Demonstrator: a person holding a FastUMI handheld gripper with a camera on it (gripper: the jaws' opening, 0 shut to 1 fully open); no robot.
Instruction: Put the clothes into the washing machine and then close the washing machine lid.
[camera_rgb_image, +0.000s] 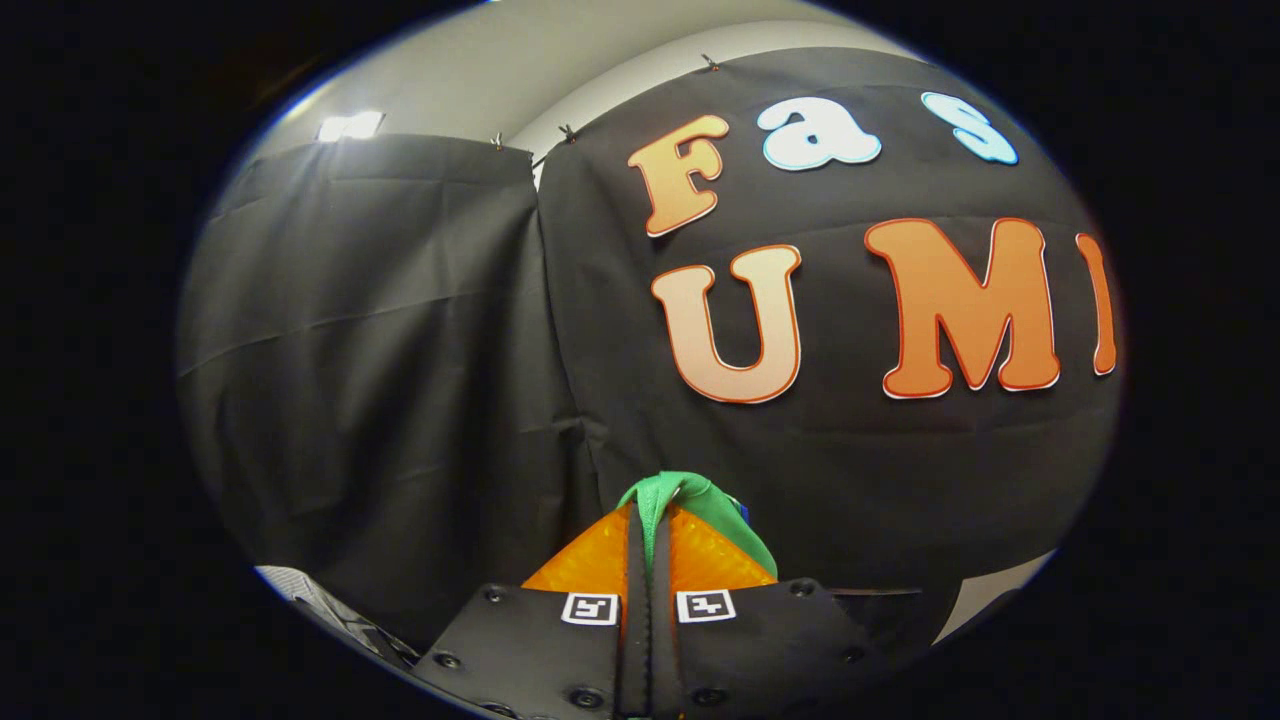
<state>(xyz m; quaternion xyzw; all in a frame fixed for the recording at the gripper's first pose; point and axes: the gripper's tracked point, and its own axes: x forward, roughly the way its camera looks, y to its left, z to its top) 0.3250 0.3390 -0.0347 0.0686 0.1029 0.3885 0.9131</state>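
Gripper view: gripper (650, 535) is pinching green cloth (700, 505) tight btwn its orange fingers (590, 560), raised facing the booth wall w/ cloth bunching just past the tips, so probably best keeping the squeeze firm while carrying it to the washer.

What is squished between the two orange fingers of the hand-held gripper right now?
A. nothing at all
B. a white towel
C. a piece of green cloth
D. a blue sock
C. The hand-held gripper has its two orange fingers pressed close together, with a fold of green cloth pinched between them and sticking out over their tips, in front of the black cloth booth wall.
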